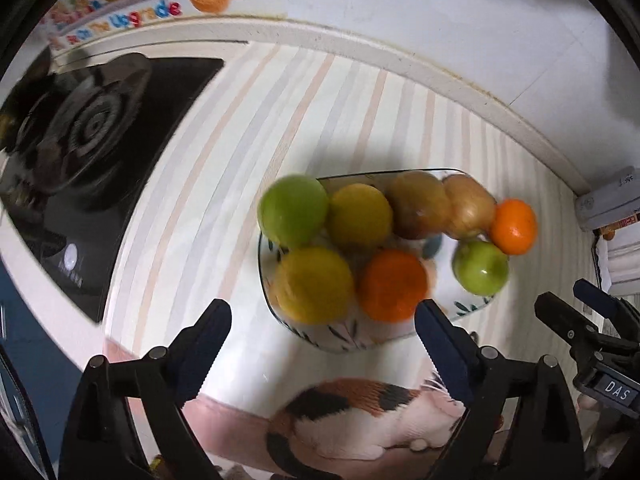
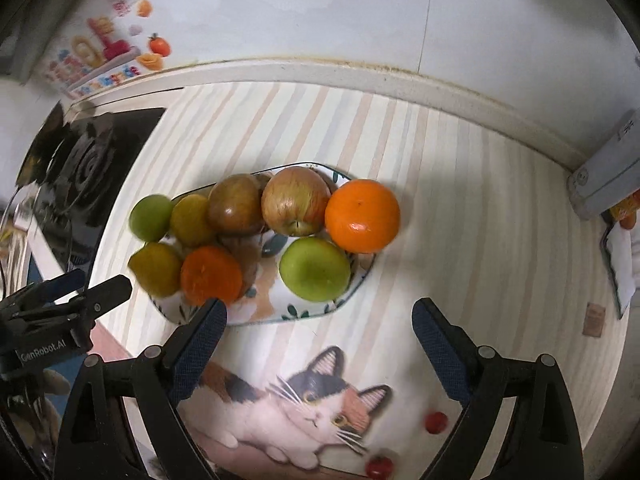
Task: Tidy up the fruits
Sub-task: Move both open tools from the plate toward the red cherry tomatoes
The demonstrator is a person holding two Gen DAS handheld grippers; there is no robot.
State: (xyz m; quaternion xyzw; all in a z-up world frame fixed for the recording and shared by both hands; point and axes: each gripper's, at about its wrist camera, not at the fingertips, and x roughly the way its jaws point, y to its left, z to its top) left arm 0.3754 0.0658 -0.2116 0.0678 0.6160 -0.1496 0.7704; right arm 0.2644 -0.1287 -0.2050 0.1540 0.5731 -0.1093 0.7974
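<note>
A white leaf-patterned plate (image 2: 276, 300) on the striped mat holds several fruits. Among them are an orange (image 2: 362, 216), a green apple (image 2: 314, 268), a reddish apple (image 2: 294, 200) and a brown apple (image 2: 236, 210). A second orange (image 2: 212, 274) and yellow-green fruits (image 2: 156, 268) lie at the plate's left. My left gripper (image 1: 323, 312) is open above the plate's near edge, over a yellow fruit (image 1: 314, 284) and an orange (image 1: 392, 284), with nothing held. My right gripper (image 2: 320, 308) is open at the near rim, empty. Each gripper shows in the other's view: right gripper (image 1: 560, 296), left gripper (image 2: 102, 280).
A black gas stove (image 2: 80, 168) lies left of the mat. A raised white ledge and tiled wall run behind. A grey box (image 2: 604, 180) stands at the right end. The mat's cat picture (image 2: 312, 404) lies nearer than the plate.
</note>
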